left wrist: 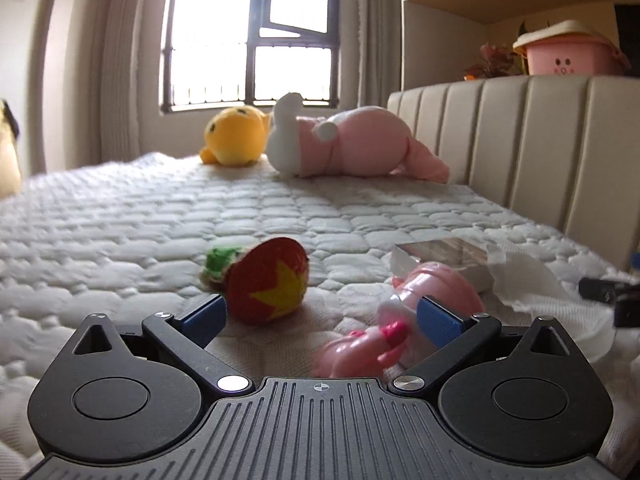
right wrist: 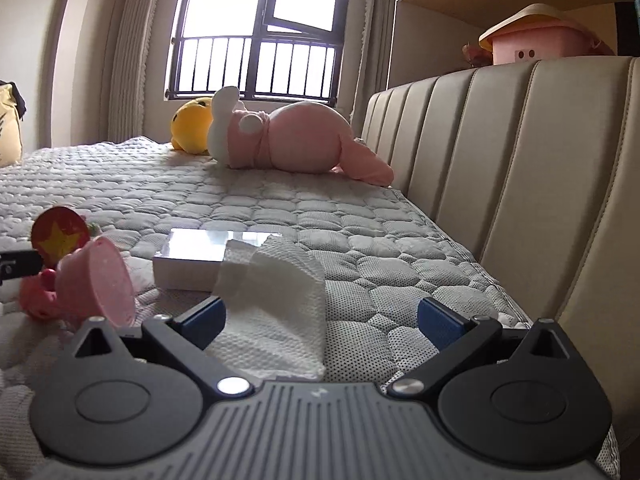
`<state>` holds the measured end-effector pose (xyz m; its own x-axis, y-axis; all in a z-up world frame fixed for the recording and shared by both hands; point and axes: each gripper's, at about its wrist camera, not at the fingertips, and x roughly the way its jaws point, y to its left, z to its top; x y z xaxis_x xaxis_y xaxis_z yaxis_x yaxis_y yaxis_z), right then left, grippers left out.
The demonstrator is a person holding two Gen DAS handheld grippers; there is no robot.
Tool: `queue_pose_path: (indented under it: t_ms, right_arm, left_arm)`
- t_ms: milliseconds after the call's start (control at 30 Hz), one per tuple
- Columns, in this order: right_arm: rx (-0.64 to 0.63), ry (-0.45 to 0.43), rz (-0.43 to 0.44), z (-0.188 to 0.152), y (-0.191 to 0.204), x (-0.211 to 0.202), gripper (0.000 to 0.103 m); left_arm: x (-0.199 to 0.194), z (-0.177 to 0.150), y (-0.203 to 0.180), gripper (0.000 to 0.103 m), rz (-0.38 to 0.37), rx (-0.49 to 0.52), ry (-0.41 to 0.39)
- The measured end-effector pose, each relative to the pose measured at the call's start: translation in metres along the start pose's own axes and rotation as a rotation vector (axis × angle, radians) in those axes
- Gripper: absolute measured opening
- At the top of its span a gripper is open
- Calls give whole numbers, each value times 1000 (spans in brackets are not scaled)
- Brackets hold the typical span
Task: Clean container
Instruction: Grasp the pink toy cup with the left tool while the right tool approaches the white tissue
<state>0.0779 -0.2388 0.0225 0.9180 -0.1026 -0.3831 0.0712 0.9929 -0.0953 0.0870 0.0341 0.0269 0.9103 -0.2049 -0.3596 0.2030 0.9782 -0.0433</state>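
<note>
While both grippers' jaws gape empty, a pink cup [right wrist: 96, 280] lies tipped beside the tissue [right wrist: 272, 300] and box [right wrist: 192, 256].

The right claw [right wrist: 320, 316] hangs low over the quilted bed [right wrist: 360, 248], fingers spread wide. A white tissue [right wrist: 276, 300] lies between them, touching the left finger [right wrist: 204, 320], draped off a box [right wrist: 196, 256]. A pink cup [right wrist: 100, 280] lies tipped at left. Plush toys [right wrist: 280, 140] rest near the window [right wrist: 260, 32].

Pink toy [left wrist: 372, 344] motion-blurred; yellow bag [right wrist: 8, 124] cut off at left edge
</note>
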Motion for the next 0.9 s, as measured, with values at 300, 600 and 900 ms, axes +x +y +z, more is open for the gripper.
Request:
queue_pose_path:
  t_ms: [300,600,900]
  right_arm:
    - [-117,44,-104,-7,22,61,103]
    - [-230,-33,-297,-38,53,74,103]
    - [-247,-6,-333,-36,56,87,103]
  left_arm:
    - [29,-23,40,103,-204,-251,-15]
    - [24,-33,40,103,-229,-249,-65]
    - [31,-38,51,103,-271,-323,-48]
